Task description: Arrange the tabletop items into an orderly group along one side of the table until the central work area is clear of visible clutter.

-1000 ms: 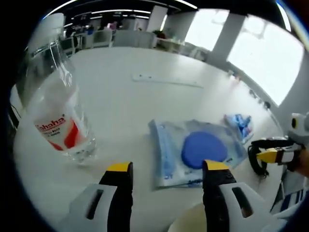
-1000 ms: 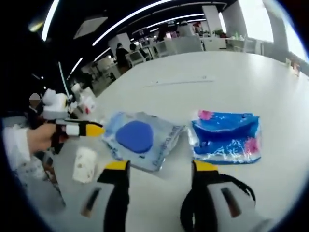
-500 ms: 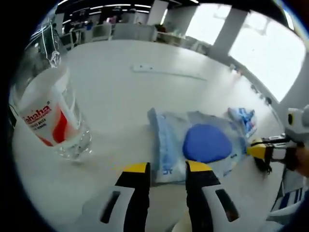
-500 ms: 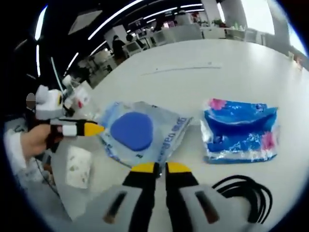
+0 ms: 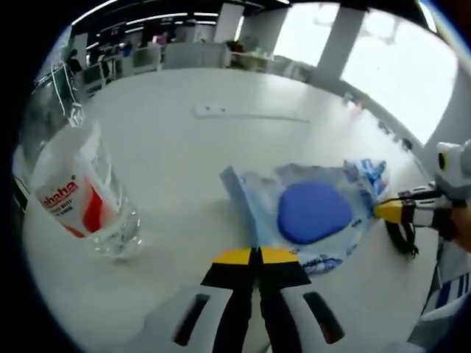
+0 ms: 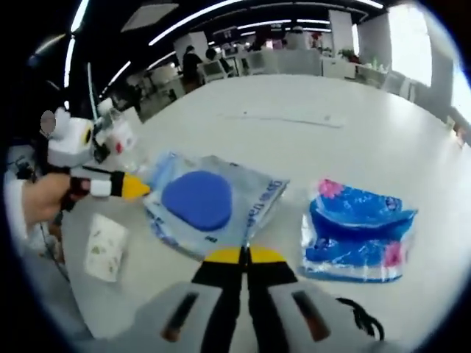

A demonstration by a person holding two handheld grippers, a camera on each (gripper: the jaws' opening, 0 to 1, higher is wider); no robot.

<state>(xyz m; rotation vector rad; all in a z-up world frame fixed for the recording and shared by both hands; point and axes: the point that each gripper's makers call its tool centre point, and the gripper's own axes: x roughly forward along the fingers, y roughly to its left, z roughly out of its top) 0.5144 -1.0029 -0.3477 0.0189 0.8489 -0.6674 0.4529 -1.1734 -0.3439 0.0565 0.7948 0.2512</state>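
Observation:
A clear plastic packet point(image 5: 316, 213) with a blue disc inside lies on the white table point(image 5: 191, 154). My left gripper point(image 5: 254, 256) is shut at the packet's near edge, which lifts slightly at that corner. In the right gripper view the same packet point(image 6: 199, 198) lies ahead, and my right gripper point(image 6: 243, 256) is shut at its opposite edge. Each gripper shows in the other's view, touching the packet's side: the right gripper point(image 5: 383, 210) and the left gripper point(image 6: 136, 190).
A clear water bottle point(image 5: 81, 195) with a red label stands at the left. A blue tissue pack point(image 6: 360, 232) lies beside the packet, a small white sachet point(image 6: 103, 246) near a hand. A black cable point(image 5: 401, 235) coils by the right gripper. A power strip point(image 5: 250, 114) lies farther off.
Both grippers went from wide open to shut, closing at opposite edges of the clear packet. The packet's corner near the left gripper has risen a little.

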